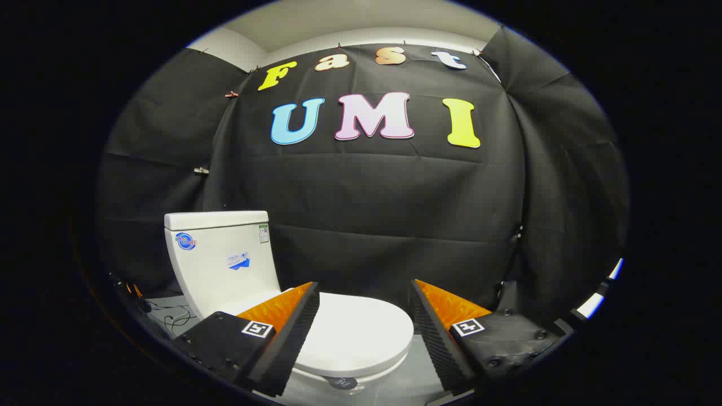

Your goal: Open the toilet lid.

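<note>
A white toilet stands on the floor with its lid lying flat, closed over the bowl. Its white tank rises behind the left finger and carries a few stickers. My gripper is open and hovers above the lid, the two fingers spread wide with the lid showing in the gap between them. Nothing is held and neither finger touches the toilet. The left finger hides the lid's left side and the base of the tank.
Black cloth walls close in behind and to both sides of the toilet. Some cables lie on the grey floor left of the tank. A strip of grey floor shows right of the bowl.
</note>
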The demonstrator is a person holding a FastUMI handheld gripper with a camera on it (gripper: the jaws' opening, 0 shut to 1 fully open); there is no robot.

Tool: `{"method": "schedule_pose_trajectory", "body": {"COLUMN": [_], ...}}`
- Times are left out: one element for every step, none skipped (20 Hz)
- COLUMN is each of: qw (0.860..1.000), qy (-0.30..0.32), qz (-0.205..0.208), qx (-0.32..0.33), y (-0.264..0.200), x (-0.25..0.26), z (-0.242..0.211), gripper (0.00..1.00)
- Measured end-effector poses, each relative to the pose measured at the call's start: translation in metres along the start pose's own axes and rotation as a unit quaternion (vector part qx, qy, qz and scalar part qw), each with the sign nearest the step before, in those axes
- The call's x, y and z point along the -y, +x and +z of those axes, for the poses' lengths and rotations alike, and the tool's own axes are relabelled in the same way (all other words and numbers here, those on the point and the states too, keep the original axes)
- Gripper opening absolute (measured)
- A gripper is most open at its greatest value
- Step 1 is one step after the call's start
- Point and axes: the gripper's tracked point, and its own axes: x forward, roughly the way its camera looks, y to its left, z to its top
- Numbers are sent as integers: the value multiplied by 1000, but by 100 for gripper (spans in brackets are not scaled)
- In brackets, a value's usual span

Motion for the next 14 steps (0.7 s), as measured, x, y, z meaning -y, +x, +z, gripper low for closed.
{"method": "schedule_pose_trajectory", "body": {"qw": [1000,1000,1000,1000,1000,1000,1000,1000,1000,1000,1000,1000,1000,1000], "qy": [-1,-2,-1,0,1,1,-1,1,3,4,6,6,6,5], "qz": [-1,-1,-1,-1,-1,-1,-3,-2,-4,-4,-5,-5,-5,-5], "qx": [0,-1,-2,-3,-3,-4,-5,-5,-5,-6,-6,-7,-7,-8], "y": [0,0,0,0,0,0,0,0,1,0,1,1,1,1], "x": [0,1,0,1,1,1,2,2,3,4,4,5,4,4], "z": [0,-1,-2,-2,-2,-2,-2,-3,-3,-4,-4,-4,-4,-5], "gripper": [99,99,99,99,99,99,99,99,99,99,99,99,99,99]}}
